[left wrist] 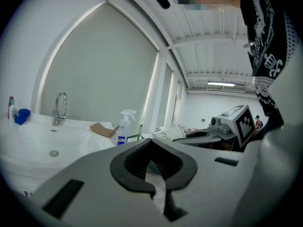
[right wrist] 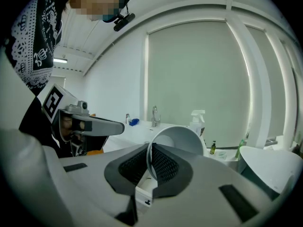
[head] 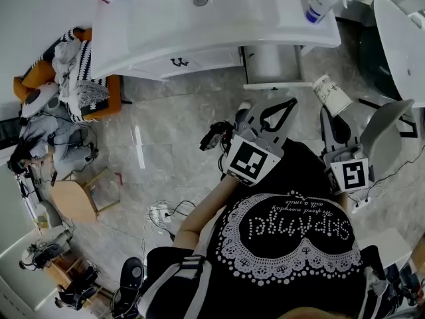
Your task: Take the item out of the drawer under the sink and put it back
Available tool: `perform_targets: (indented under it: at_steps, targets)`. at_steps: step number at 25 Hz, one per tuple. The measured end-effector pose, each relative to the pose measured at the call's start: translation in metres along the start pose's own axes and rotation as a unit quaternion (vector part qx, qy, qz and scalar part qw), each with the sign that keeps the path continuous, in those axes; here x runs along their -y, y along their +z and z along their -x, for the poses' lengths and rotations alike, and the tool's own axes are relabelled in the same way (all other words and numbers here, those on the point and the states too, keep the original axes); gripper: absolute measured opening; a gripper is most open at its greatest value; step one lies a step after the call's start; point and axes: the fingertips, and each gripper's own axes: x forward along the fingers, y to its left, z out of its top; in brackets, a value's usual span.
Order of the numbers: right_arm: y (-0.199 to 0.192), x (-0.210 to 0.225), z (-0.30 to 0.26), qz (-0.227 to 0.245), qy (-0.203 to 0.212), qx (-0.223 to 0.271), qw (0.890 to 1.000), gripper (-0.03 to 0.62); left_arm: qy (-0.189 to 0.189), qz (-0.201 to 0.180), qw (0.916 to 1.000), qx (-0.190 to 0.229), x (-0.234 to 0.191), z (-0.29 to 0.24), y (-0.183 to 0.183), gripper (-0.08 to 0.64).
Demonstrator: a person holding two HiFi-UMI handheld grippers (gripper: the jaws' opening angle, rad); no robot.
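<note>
My right gripper (head: 329,110) is shut on the rim of a white paper cup (head: 331,94), which it holds tilted above the floor in front of the vanity. In the right gripper view the cup's (right wrist: 177,138) thin wall is pinched between the ribbed pads (right wrist: 163,164). My left gripper (head: 291,103) hangs beside it, to the left; its tips meet and hold nothing, and its own view (left wrist: 151,142) shows them touching. The white sink (head: 199,25) lies ahead. Under it are a drawer front with a dark handle (head: 178,62) and an open compartment (head: 269,65).
A spray bottle (head: 319,4) stands on the sink's right end. At the far right are a white toilet (head: 400,42) and its raised lid (head: 384,133). An orange chair heaped with clothes (head: 74,72) stands left. Cables and a power strip (head: 159,212) lie on the marbled floor.
</note>
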Motion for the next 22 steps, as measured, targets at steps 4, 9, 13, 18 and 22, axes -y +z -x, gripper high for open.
perform_targets:
  at_steps: [4,9,13,18,22]
  targets:
    - [0.002,-0.009,-0.007,0.014,0.009,-0.004,1.000,0.025,0.020,0.012,0.9997,0.010,-0.013,0.010,0.003,0.005]
    - [0.009,-0.012,-0.015,0.046,0.018,0.000,0.999,0.026,0.054,0.035,0.9969,0.046,-0.029,0.011,0.012,0.005]
    - [0.012,-0.004,-0.018,0.055,0.000,0.000,0.998,0.025,0.057,0.050,0.9964,0.040,-0.034,0.010,0.009,0.005]
    - [0.006,0.002,-0.028,0.126,-0.001,-0.034,0.991,0.025,0.055,0.053,0.9963,0.039,-0.043,0.009,0.010,0.005]
    - [0.003,0.005,-0.040,0.190,-0.005,-0.086,0.978,0.025,0.056,0.065,0.9955,0.041,-0.057,0.010,0.016,0.005]
